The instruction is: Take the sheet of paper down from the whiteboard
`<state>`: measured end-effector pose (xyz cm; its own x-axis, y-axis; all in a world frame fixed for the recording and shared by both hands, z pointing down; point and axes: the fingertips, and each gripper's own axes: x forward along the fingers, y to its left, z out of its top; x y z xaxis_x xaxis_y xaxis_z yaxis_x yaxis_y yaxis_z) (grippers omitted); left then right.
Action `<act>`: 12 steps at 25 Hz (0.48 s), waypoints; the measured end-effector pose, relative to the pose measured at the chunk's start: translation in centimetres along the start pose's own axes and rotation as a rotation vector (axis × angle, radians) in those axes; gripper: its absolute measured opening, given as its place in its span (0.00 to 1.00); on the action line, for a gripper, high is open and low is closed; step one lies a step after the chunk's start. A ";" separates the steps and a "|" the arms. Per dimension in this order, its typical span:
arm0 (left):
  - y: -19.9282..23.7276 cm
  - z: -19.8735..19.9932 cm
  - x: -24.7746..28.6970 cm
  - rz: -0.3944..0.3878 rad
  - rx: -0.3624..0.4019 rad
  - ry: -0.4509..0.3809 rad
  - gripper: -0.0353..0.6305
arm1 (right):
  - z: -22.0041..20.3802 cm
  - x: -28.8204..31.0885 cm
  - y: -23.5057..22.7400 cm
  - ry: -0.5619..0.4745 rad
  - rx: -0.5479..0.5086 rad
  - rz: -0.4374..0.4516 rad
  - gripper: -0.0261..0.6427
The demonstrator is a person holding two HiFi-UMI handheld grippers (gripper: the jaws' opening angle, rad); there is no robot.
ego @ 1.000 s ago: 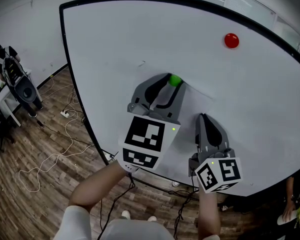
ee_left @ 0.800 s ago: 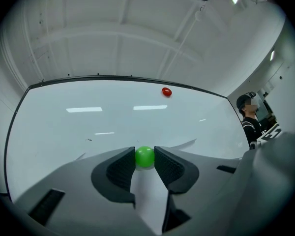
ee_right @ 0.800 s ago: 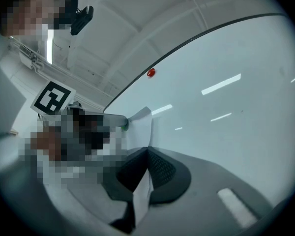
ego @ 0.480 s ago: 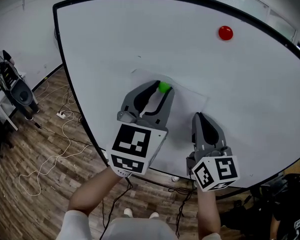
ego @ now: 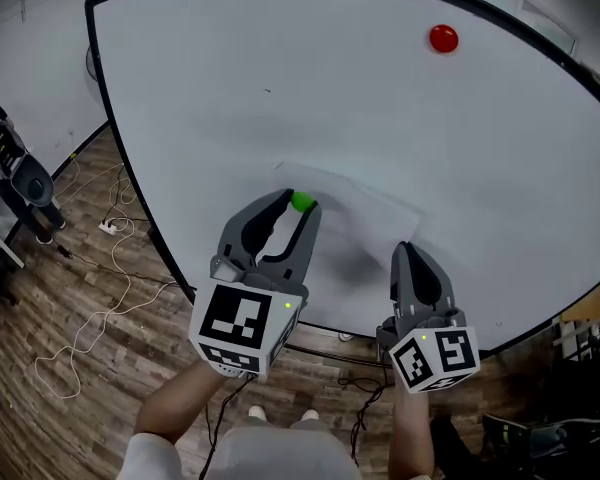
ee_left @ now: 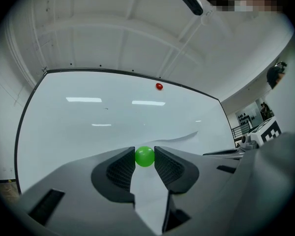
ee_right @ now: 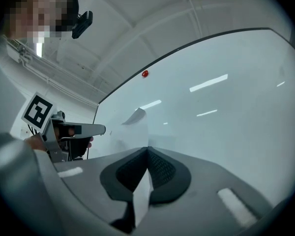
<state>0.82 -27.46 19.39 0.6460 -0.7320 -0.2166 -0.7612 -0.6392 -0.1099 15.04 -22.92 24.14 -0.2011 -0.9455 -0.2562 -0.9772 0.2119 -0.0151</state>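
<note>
The white sheet of paper lies loosely against the whiteboard, and its upper edge curls away from the board. My left gripper is shut on a green ball magnet at the sheet's upper left corner; the left gripper view shows the magnet pinched between the pads. My right gripper is shut on the sheet's lower right edge. In the right gripper view the paper runs into the closed jaws of that gripper.
A red magnet sticks high on the board at the right. The board's black frame runs down the left side. Cables trail over the wooden floor, and a chair stands at far left.
Both grippers have come down the board, away from the red magnet. The green magnet and the sheet have moved down with them.
</note>
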 end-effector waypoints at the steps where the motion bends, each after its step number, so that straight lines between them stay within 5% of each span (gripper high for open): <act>1: 0.2 -0.5 -0.2 -0.004 -0.009 0.007 0.24 | -0.2 -0.3 -0.1 0.003 -0.004 -0.016 0.05; 12: -0.3 -7.0 -2.8 -0.062 -0.043 0.067 0.24 | -2.3 -6.3 -2.3 0.003 -0.051 -0.212 0.05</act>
<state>-0.35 -26.92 26.81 0.6954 -0.7038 -0.1449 -0.7172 -0.6923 -0.0795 18.38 -18.00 28.00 0.0089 -0.9683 -0.2498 -0.9998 -0.0043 -0.0191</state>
